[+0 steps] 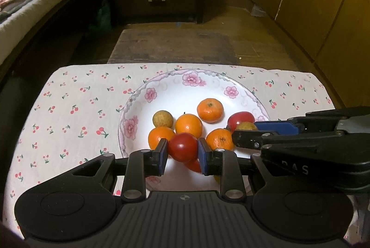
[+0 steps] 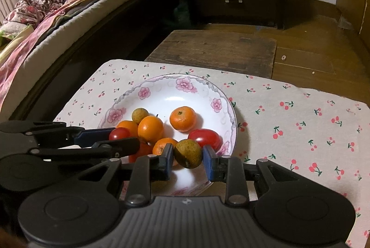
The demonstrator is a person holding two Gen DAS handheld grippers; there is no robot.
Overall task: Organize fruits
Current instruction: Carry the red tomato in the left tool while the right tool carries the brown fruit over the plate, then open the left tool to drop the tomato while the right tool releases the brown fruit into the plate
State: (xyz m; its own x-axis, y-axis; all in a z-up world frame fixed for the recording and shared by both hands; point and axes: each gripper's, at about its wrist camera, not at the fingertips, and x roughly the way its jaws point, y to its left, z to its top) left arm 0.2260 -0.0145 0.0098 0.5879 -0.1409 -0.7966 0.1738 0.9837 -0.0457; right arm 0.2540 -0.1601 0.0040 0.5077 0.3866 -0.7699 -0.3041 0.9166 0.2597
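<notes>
Cherry-print cloth [image 1: 69, 109] is spread under a floral plate [image 1: 136, 97]. A red tomato [image 1: 183, 146] is clamped in the left gripper [image 1: 182, 155] at the plate's 6 o'clock; a greenish-brown fruit [image 2: 188, 153] is pinched by the right gripper [image 2: 188, 161]. Both are probably soft and easily bruised, best gripped across the middle. "DAS" can be read on the right gripper.

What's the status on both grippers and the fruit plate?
Left gripper shut on red tomato. Right gripper shut on greenish-brown fruit. Both over floral plate, other fruit crowded close beneath.
</notes>
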